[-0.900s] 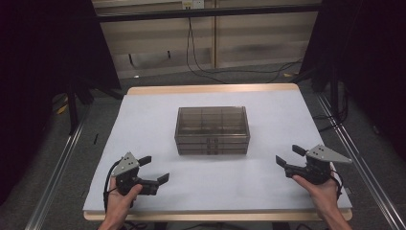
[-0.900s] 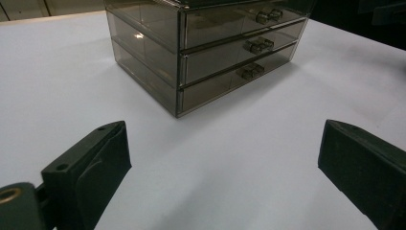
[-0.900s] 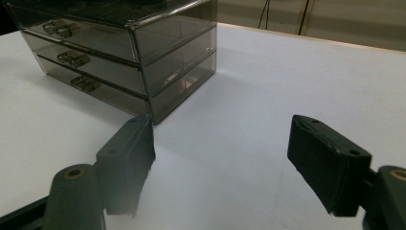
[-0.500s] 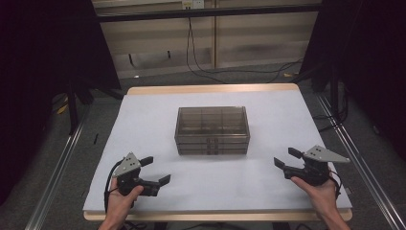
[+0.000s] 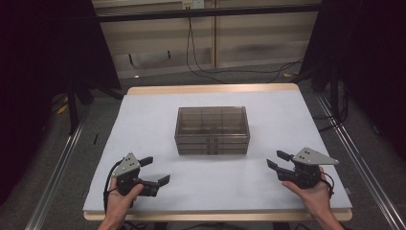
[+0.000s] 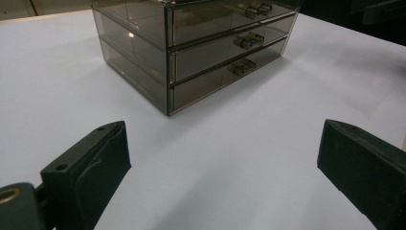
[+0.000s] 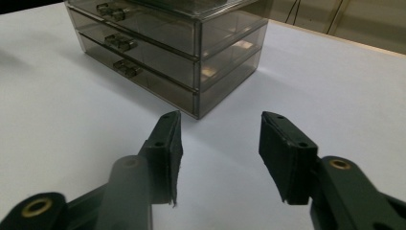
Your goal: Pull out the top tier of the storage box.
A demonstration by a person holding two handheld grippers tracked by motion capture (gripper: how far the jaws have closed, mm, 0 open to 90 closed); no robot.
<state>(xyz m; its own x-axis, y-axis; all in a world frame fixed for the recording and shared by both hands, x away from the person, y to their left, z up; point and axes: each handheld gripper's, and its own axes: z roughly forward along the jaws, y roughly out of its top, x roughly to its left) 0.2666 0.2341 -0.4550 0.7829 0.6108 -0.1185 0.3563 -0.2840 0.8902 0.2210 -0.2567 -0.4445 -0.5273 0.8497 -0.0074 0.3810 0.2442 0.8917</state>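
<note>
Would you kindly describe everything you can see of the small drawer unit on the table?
The drawer unit is a low box of smoky, see-through plastic with three stacked drawers, each with a small clear handle at the middle of its front. All three drawers look pushed in. Faint dividers show through its flat top. It stands upright near the middle of the white table top, fronts facing the person. Nothing but the table touches it; both grippers are well clear of it.

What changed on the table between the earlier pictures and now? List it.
The right tool has drifted slightly down toward the near edge of the table, and its jaws stand a little closer together, with nothing between them. The left tool has barely shifted and is open and empty. The smoky drawer box stayed in the middle, all three drawers shut, untouched.
</note>
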